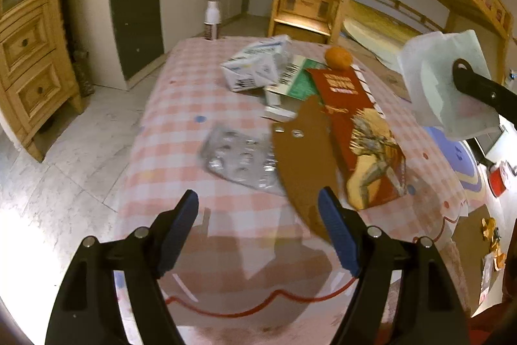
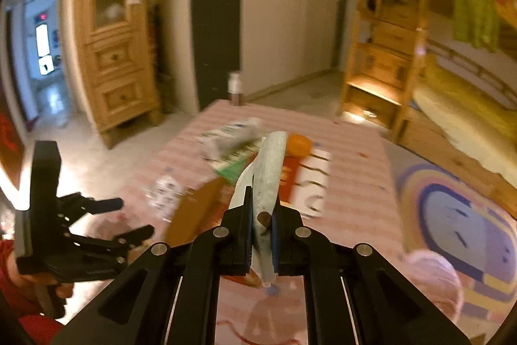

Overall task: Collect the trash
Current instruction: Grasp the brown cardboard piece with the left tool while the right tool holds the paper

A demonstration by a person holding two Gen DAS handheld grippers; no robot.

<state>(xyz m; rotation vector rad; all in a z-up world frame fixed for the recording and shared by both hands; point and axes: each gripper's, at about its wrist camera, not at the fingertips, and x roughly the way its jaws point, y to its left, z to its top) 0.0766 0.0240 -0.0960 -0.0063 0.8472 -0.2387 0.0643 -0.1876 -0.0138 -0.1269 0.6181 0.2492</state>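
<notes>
Gripping a pale crumpled wrapper (image 2: 269,177), the right claw (image 2: 262,235) has its jaws pressed nearly together, the thin sheet pinched flat between the blue pads and standing up and forward out of them; from the left wrist view the same wrapper (image 1: 447,86) hangs clear above the tabletop's (image 1: 181,105) right side, well apart from the rest of the litter, which suggests it is being carried off as trash. The left claw (image 1: 258,225) stands wide open with nothing between its fingers, poised low over the near end of the checked cloth; its right pad seems to overlap the edge of a brown card flap (image 1: 300,164), though I cannot tell whether it touches. That stance reads as lining up for the next pick. Still lying on the tabletop are a silvery blister pack (image 1: 240,162) just left of the flap, a red box (image 1: 358,131) that the flap seems to belong to, a white carton (image 1: 255,67) and a green-and-white packet (image 1: 299,83) heaped behind it, and an orange (image 1: 337,57) at the far side, probably not trash. A bottle (image 1: 212,20) stands at the far edge. The litter lies loosely jumbled near the middle, within reach of both claws.
</notes>
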